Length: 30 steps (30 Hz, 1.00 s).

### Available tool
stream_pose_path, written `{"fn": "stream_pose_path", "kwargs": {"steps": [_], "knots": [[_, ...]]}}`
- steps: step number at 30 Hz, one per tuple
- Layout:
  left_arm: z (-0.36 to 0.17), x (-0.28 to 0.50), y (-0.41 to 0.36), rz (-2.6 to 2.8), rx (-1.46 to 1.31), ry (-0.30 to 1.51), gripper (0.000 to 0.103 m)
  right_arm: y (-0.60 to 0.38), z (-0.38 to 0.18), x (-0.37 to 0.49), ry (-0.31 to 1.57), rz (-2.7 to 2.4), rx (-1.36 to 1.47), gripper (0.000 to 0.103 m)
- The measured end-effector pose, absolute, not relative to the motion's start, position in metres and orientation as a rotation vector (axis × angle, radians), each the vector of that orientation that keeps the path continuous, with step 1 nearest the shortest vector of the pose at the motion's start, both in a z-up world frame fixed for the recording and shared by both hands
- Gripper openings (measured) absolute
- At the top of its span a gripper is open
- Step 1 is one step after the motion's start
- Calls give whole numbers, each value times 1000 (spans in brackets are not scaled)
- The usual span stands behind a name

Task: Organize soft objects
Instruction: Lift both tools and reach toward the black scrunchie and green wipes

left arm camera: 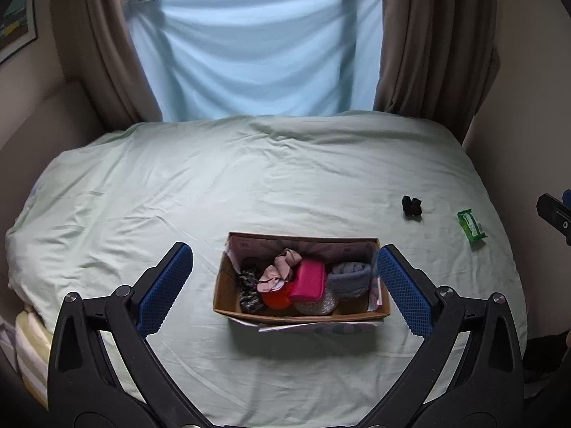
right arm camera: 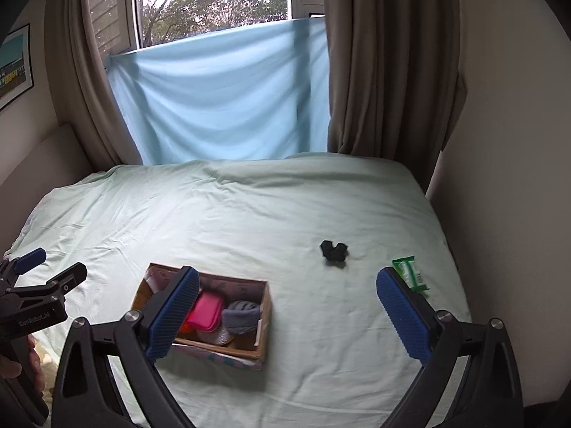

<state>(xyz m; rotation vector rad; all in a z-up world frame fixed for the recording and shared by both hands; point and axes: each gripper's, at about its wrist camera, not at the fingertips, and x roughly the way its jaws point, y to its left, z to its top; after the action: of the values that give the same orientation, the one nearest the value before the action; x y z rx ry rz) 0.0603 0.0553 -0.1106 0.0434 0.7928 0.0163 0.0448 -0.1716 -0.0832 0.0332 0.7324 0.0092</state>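
A cardboard box [left arm camera: 360, 314] [right arm camera: 263, 324] sits on the pale green bed and holds a pink pouch [left arm camera: 307, 281] [right arm camera: 204, 314], a grey rolled cloth [left arm camera: 349, 278] [right arm camera: 242, 316], a pink scrunchie [left arm camera: 278, 271], an orange item and a dark patterned piece. A small black cloth [left arm camera: 411, 206] [right arm camera: 334, 249] and a green packet [left arm camera: 471, 227] [right arm camera: 411, 273] lie loose to the right of the box. My left gripper [left arm camera: 284, 287] stands open above the box, empty. My right gripper [right arm camera: 287, 315] is open and empty too, between the box and the packet.
The bed sheet [left arm camera: 249, 185] spreads wide behind and left of the box. A blue cloth [left arm camera: 257, 53] hangs over the window between brown curtains [left arm camera: 428, 46]. Walls close the bed in on both sides. A striped yellow fabric [left arm camera: 32, 349] shows at the bed's left edge.
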Motion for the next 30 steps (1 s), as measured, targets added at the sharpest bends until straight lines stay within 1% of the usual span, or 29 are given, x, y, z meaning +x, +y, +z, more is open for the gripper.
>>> {"fn": "stream_pose_path", "kwargs": {"steps": [10, 15, 20, 24, 30], "knots": [[-131, 105, -60, -19, 17, 812, 103, -285, -98, 69, 728, -22, 21, 99], [-155, 138, -113, -50, 6, 833, 103, -341, -121, 92, 760, -49, 40, 99], [-198, 176, -162, -89, 18, 859, 103, -388, -167, 117, 796, -97, 62, 99], [-243, 208, -200, -135, 29, 872, 103, -420, -210, 133, 818, -146, 97, 99], [-310, 255, -245, -187, 50, 894, 102, -446, -271, 157, 859, -171, 126, 99]]}}
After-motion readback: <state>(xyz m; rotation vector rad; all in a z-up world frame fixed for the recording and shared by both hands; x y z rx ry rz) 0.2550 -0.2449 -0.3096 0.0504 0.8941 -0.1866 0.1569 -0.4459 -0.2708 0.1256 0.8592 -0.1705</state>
